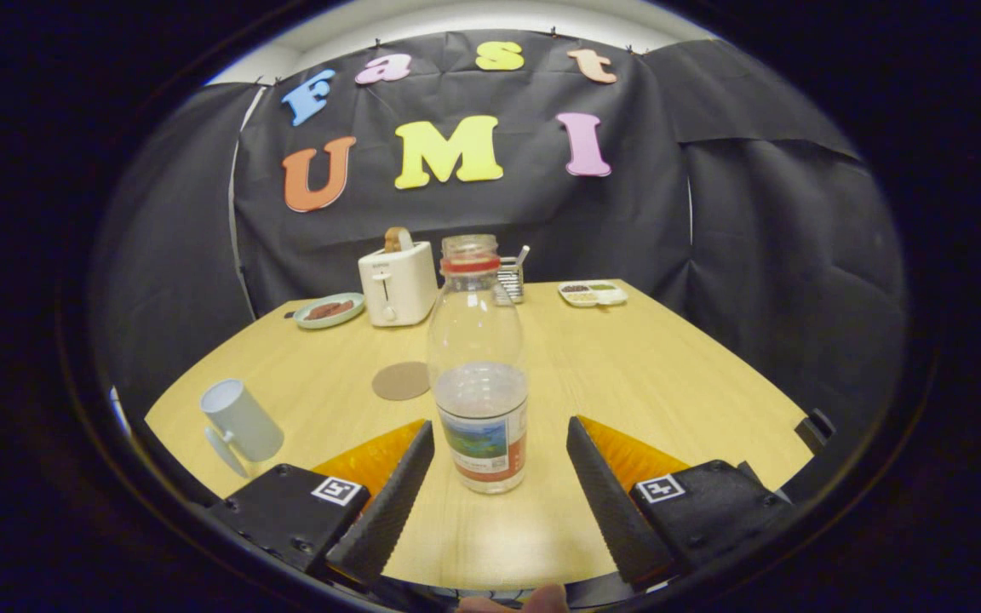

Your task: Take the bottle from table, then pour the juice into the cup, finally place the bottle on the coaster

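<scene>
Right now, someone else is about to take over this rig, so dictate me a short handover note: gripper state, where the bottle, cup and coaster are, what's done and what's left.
Hand-held gripper: open, fingers either side of the bottle, not touching it.
Bottle: upright on the table, between the fingers, cap off, liquid up to about a third.
Cup: near the table's edge, off to the side of the fingers; its inside can't be seen.
Coaster: flat on the table, just beyond the bottle, bare.
Done: gripper lined up on the bottle.
Left: close on the bottle, lift, pour into the cup, set the bottle on the coaster.
</scene>
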A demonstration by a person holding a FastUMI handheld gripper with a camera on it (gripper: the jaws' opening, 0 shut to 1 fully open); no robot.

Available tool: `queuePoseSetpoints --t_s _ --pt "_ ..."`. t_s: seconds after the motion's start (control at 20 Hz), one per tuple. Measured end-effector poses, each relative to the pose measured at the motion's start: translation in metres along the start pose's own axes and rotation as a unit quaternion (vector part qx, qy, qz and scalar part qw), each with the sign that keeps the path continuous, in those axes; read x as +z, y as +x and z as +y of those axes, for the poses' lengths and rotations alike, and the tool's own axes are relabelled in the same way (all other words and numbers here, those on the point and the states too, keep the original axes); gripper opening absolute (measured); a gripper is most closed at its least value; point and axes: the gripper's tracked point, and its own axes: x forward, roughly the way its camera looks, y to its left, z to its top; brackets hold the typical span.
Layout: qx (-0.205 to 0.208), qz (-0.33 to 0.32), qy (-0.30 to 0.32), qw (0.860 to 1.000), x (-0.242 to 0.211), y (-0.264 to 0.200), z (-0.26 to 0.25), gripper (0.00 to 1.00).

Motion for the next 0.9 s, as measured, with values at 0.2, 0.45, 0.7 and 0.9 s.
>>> queuePoseSetpoints --t_s 0.2,0.45,0.7,0.9 --pt "0.005 0.013 -0.002 1.000 -0.009 0.030 0.005 1.00" --pt "0.020 0.002 0.032 0.999 0.000 0.051 0.014 1.00" --pt "0.010 -0.010 0.044 0.999 0.009 0.057 0.013 0.92" --pt "0.015 -0.011 0.037 0.999 0.012 0.055 0.019 0.81"
